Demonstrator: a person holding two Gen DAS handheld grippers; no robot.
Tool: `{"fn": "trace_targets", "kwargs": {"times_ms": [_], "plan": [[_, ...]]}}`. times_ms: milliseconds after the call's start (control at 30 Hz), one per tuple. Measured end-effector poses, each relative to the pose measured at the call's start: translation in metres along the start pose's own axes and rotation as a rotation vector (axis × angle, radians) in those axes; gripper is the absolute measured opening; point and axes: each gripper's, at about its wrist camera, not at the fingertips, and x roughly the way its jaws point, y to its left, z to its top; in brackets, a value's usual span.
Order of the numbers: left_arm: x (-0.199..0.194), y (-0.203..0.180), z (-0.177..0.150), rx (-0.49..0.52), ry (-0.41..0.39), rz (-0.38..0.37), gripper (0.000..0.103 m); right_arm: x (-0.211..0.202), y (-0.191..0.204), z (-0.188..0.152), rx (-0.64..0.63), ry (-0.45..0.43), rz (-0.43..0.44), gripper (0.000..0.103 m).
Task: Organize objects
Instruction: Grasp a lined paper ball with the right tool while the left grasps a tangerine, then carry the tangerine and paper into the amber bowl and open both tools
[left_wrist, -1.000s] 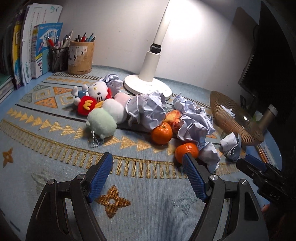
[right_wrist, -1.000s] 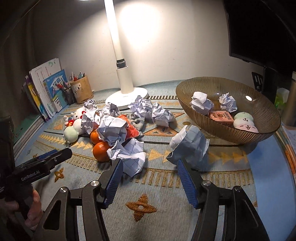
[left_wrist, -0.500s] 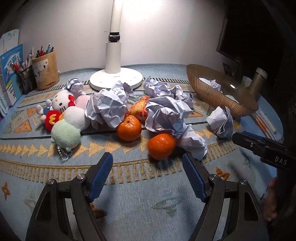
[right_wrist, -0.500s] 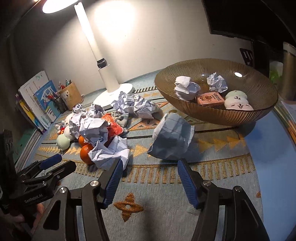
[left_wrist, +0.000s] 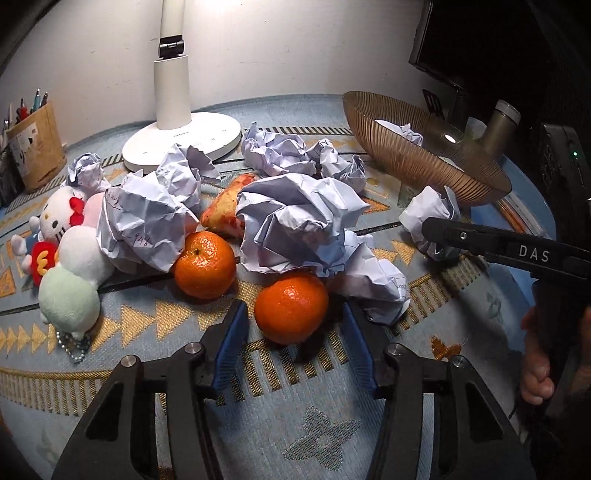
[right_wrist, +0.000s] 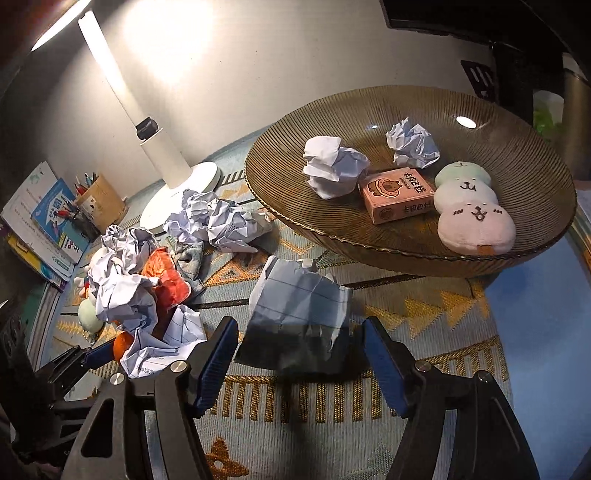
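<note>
Left gripper, jaws closing, brackets a mandarin on the patterned cloth without pressing it; the right gripper, lettered "DAS" on one finger, is opening around a crumpled lined sheet, pads clear of it. The ribbed amber bowl holds two paper balls, a pink box with unreadable print and three stacked plush faces.

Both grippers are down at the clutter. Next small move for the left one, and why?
Probably finish closing on the near orange. It sits on the mat between the left gripper's blue pads, with gaps on both sides, and the jaws are closing. Crumpled paper touches the orange's right side, so close gently before lifting.
</note>
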Motion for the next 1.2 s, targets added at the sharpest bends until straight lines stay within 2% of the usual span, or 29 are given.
{"fn": "trace_targets", "kwargs": {"times_ms": [67,100,200,500,733,933,1200], "plan": [[0.001,-0.001,-0.001,0.006,0.000,0.009,0.036,0.003,0.001,0.000,-0.005,0.004,0.004,0.066],[0.000,-0.002,-0.002,0.004,-0.003,0.011,0.035,0.004,0.002,0.000,-0.012,0.003,0.008,0.058],[-0.004,-0.002,-0.003,0.001,-0.015,0.000,0.035,0.003,0.006,-0.003,-0.035,-0.009,-0.007,0.055],[-0.025,-0.007,-0.022,-0.052,-0.034,-0.021,0.034,-0.021,0.023,-0.018,-0.112,-0.045,0.016,0.054],[-0.058,-0.019,-0.022,-0.084,-0.117,-0.050,0.034,-0.050,0.023,-0.027,-0.107,-0.067,0.039,0.054],[-0.080,-0.042,0.012,-0.054,-0.200,-0.088,0.034,-0.100,0.022,-0.014,-0.118,-0.178,0.030,0.054],[-0.067,-0.096,0.097,-0.004,-0.279,-0.135,0.034,-0.158,-0.012,0.033,-0.058,-0.360,-0.048,0.054]]}}
